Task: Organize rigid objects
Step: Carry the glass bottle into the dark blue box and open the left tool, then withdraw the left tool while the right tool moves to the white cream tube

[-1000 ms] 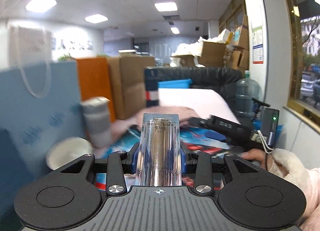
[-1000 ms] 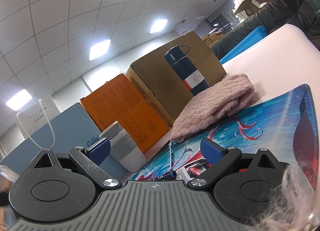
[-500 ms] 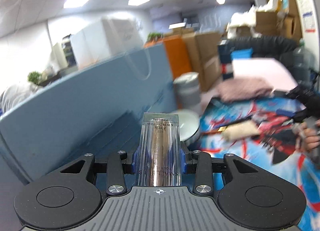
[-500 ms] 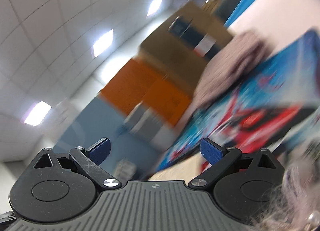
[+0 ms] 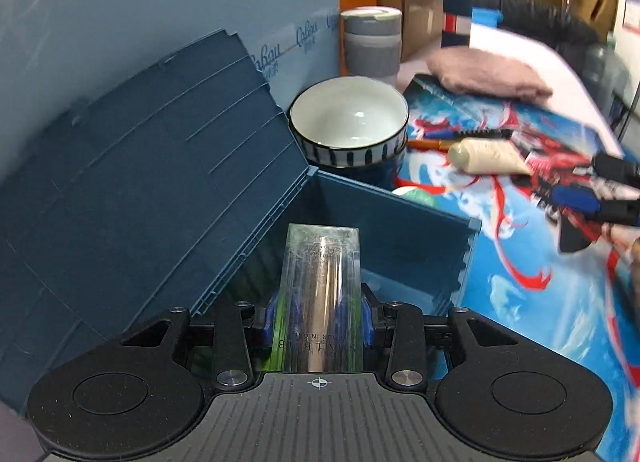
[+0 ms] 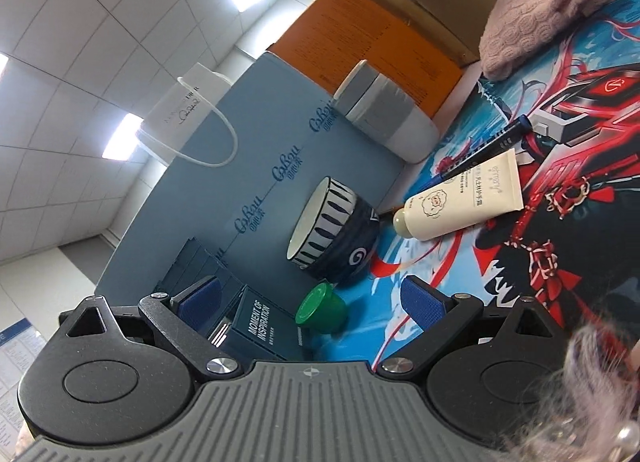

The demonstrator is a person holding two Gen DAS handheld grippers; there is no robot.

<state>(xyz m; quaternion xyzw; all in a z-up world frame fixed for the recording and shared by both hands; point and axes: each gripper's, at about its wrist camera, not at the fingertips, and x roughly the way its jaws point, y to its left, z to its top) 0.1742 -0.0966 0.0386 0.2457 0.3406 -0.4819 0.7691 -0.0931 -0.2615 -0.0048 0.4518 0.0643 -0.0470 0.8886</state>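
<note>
My left gripper [image 5: 318,318] is shut on a clear rectangular bottle [image 5: 320,282] with a silver core. It holds the bottle tilted down over the open dark blue box [image 5: 400,221], whose lid [image 5: 152,181] leans back to the left. My right gripper [image 6: 310,298] is open with nothing between its blue pads [image 6: 420,298]. It is rolled sideways and points over the box's corner [image 6: 260,326] at a small green pot [image 6: 322,308]. A striped bowl [image 5: 348,121] [image 6: 332,229] stands just beyond the box. A cream tube [image 6: 460,197] [image 5: 486,157] lies on the printed mat [image 5: 520,302].
A grey lidded cup [image 5: 372,41] [image 6: 384,113] stands behind the bowl against a light blue paper bag [image 6: 240,181]. An orange box [image 6: 360,37], cardboard boxes and a pink knit cloth [image 5: 488,73] sit further back. A dark pen [image 6: 488,145] lies by the tube.
My left gripper swung left and tipped down with the bottle, from facing the room to hanging over the open blue box. My right gripper rolled and dropped toward the bowl and green pot, staying open.
</note>
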